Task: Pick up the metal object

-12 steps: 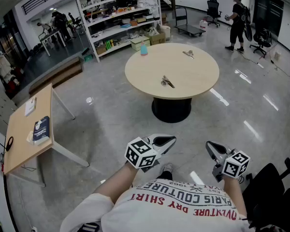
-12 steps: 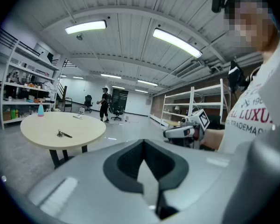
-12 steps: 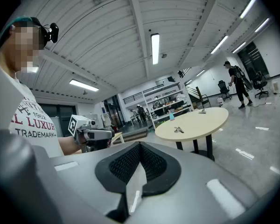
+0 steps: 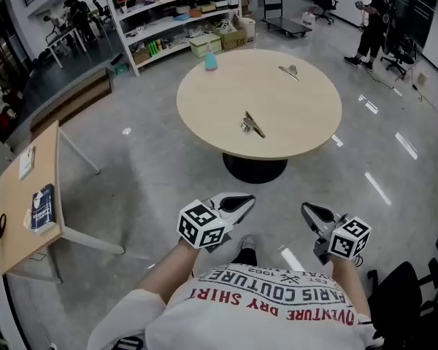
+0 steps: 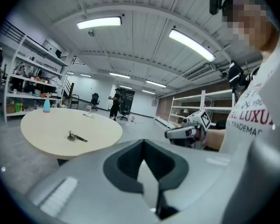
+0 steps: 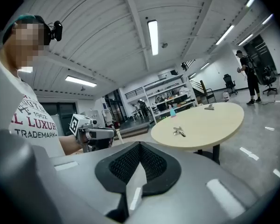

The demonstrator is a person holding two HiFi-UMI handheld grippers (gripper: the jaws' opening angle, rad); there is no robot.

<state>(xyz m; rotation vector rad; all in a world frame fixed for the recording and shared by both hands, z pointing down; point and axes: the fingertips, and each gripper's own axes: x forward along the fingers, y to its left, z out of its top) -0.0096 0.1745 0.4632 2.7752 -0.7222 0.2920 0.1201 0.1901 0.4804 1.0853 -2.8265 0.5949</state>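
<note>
Head view: the round table (image 4: 299, 133) stands well ahead across open floor, so I judge nothing on it is within reach. The left gripper (image 4: 242, 203) and right gripper (image 4: 309, 211) are held low by the person's waist, fingers clenched together on nothing. The metal object (image 4: 252, 125) lies near the table's middle, well apart from both.

The person's white T-shirt (image 4: 270, 305) carries the only legible print. In the head view it reads upside down: a small "1962", then "PARIS COUTURE", then "AVENTURE DRY SHIRT". In the right gripper view the same shirt shows "1962", "L LUXUR" and "TRADEMARK". In the left gripper view it shows "L LUXU" and "TRADEMA". Print elsewhere is too small to read.
</note>
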